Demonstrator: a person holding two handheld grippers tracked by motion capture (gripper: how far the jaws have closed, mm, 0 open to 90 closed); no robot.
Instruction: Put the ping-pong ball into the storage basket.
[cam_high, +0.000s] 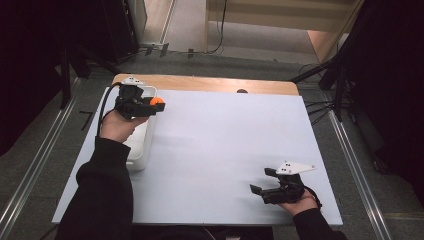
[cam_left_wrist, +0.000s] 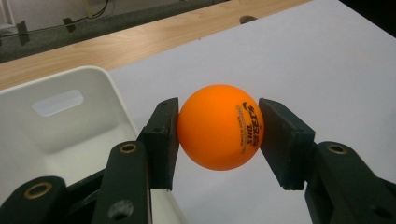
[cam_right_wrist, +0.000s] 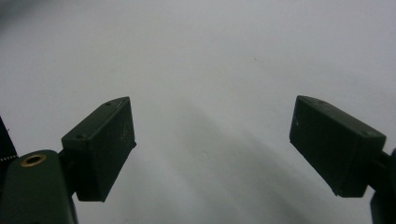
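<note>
Right gripper (cam_high: 260, 181) sits with jaws parted over the white bench (cam_high: 225, 150); left gripper (cam_high: 156, 104) clamps an orange ball (cam_left_wrist: 220, 127) beside the white bin (cam_left_wrist: 56, 126). Grey floor (cam_high: 190, 62) beyond.

A white counter (cam_high: 225, 150) has a strip of light wood (cam_high: 210, 83) along its far edge, with a small dark hole (cam_high: 242, 91) in it. The floor (cam_high: 50, 150) around it is grey, with shiny metal rails (cam_high: 352, 160) on both sides. Black cables (cam_high: 320, 107) lie on the floor at the right. Dark stands (cam_high: 65, 75) rise at the left. Far back, the floor is pale and bright.
</note>
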